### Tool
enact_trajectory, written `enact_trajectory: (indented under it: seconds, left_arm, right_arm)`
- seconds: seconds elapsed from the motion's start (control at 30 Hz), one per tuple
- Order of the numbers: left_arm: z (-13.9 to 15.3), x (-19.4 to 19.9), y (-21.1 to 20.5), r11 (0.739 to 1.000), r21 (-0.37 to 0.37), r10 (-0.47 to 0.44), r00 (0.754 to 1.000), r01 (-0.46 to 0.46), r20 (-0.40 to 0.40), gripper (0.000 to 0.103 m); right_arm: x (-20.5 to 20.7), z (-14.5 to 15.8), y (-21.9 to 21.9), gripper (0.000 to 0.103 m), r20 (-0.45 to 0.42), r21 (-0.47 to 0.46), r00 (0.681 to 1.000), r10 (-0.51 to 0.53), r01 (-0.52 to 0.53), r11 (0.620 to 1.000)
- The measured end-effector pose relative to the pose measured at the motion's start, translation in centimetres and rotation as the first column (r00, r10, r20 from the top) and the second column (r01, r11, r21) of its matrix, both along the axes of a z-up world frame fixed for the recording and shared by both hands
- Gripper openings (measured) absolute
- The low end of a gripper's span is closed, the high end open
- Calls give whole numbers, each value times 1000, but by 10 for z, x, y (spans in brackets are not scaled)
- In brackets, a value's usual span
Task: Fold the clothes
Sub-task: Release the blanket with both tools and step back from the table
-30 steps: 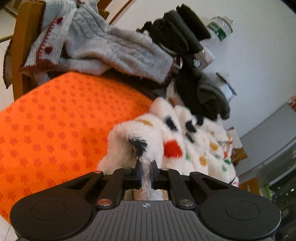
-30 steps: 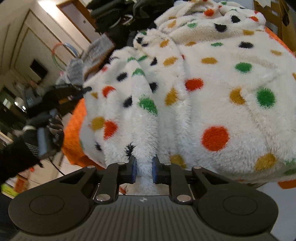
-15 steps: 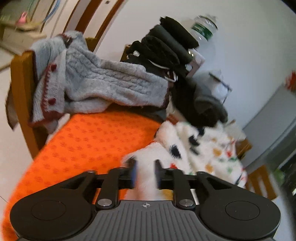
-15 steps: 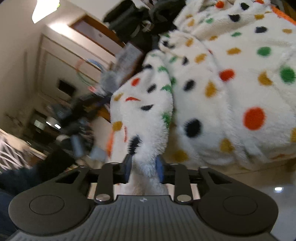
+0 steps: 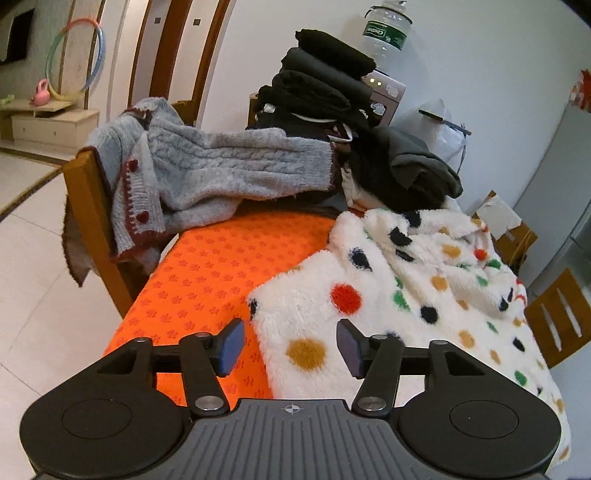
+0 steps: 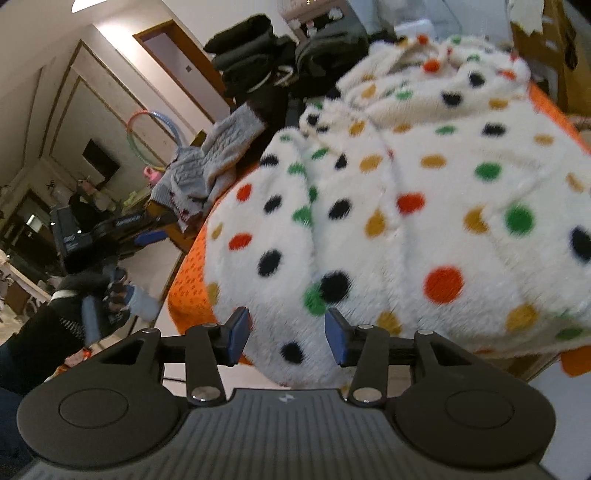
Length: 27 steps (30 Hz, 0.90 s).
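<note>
The spotted fleece garment (image 5: 399,295) lay spread on the orange cloth (image 5: 207,280) covering the table, its near edge hanging past the table's front edge in the right wrist view (image 6: 388,221). Left gripper (image 5: 291,346) had just been opening; its jaws stood apart with nothing pinched, the garment's near corner lying below and between them, not touched by the pads. Right gripper (image 6: 287,335) likewise had just been opening, jaws apart and clear of the fleece.

Risks, as a judgement: the overhanging front edge could slide off the table, since the pile is heavy and the folds look loose. The layered flap on the left side looked puffy and might spring back open with nothing holding it. A regrasp could catch only the top layer, because the thick nap hides where the edges run.

Material: long shaggy white fleece with red, green, black and mustard dots; soft, bulky, lumpy, with the hood or collar end bunched at the far side. The cloth was thin, flat, printed with small flowers. Behind it a grey cable-knit cardigan (image 5: 207,166) with dark red trim draped over a wooden chair back (image 5: 88,199). A stack of dark folded clothes (image 5: 325,85) sat beyond, with a plastic bottle (image 5: 386,29) behind.
</note>
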<state>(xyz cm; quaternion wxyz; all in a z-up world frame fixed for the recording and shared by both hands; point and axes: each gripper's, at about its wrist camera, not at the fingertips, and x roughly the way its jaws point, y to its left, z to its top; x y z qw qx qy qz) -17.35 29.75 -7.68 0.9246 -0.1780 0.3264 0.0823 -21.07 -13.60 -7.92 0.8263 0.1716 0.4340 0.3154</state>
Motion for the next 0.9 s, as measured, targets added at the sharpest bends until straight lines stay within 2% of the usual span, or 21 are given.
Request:
enact_trajectory:
  seconds: [0.1,0.2,0.3,0.33,0.37,0.57,0.7,0.9]
  left_arm:
    - [11,-8,-14,999,35,-6,1000,7,-9,63]
    - [22,-17,-28,998,68,-18,1000,18,-3,69]
    - [32,-25,-46,992,126,-27,1000,26,8,81]
    - [35,-28,-53,989,147,-28,1000,26,11,87]
    - [39,-30,-60,986,166,-31,999,28,17,93]
    - [66,-42,-104,966,255,-65,994,41,88,103]
    - [82,-44,-136,958,285,-62,990,23,128,103]
    - [87,-31,-204,939,345,-66,985,6,162,103]
  right_arm:
    - [-1,12,-10,54,40,-26,999,-27,28,999]
    - [-1,27,-21,63,83,-46,995,-54,58,997]
    - [-1,42,-32,76,128,-64,988,-82,91,994]
    - [-1,47,-36,84,146,-72,985,-92,103,992]
    - [-2,53,-39,87,165,-80,981,-101,115,990]
    - [2,86,-64,102,315,-162,939,-139,198,967]
    - [13,102,-89,102,417,-168,896,-153,241,956]
    - [47,115,-138,103,475,-121,864,-168,254,960]
